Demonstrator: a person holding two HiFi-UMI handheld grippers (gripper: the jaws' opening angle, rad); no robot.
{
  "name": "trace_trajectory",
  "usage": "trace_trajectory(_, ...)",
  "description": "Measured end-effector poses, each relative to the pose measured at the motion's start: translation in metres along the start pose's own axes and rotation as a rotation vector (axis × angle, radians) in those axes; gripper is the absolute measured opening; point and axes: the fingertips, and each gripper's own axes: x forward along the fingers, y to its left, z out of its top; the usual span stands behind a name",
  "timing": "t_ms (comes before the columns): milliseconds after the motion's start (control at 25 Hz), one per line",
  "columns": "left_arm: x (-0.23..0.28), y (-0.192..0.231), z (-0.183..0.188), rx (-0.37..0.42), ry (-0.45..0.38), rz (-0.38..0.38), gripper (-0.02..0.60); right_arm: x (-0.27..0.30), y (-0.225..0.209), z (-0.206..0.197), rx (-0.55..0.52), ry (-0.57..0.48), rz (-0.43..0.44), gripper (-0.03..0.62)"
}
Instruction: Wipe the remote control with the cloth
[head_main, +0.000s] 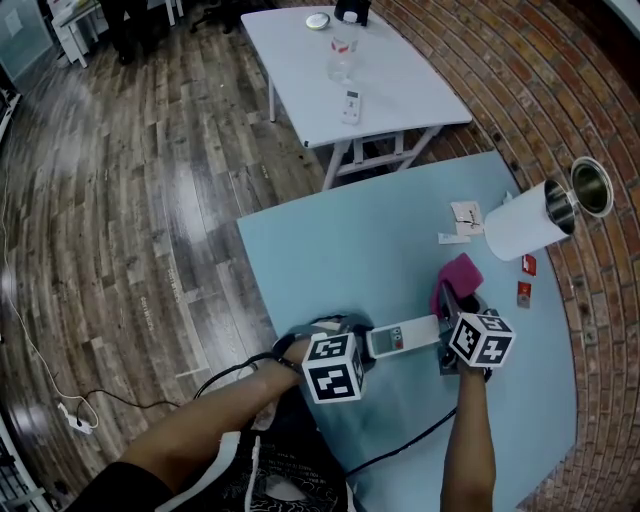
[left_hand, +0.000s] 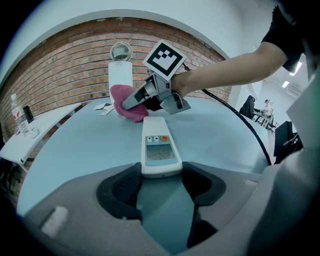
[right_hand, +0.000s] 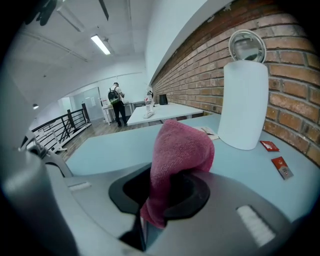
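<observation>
The remote control (head_main: 402, 338) is white, display and orange button upward, flat on the table (head_main: 330, 260), near end clamped by the left gripper (left_hand: 161, 175). The cloth (right_hand: 181, 147) is pink and bunched, clamped in the right gripper (right_hand: 162, 200), just beside the remote's far end.

Surroundings of the white roll on the light blue table

The white roll (head_main: 520, 228) stands on the light blue table (head_main: 330, 260) by the brick wall (head_main: 480, 60), with a round metal container (head_main: 592, 187) just beside it. Two small red packets (head_main: 527, 264) lie near its base, and paper slips (head_main: 466, 215) lie on its other side. Well beyond the roll, a white table (head_main: 400, 90) carries a clear bottle (head_main: 342, 55) and a round lid (head_main: 318, 21).
</observation>
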Motion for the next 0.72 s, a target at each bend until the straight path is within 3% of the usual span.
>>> trace_trajectory(720, 0.002, 0.0, -0.002, 0.003, 0.012, -0.002, 0.252, 0.012, 0.065, 0.003, -0.095, 0.054, 0.211, 0.067)
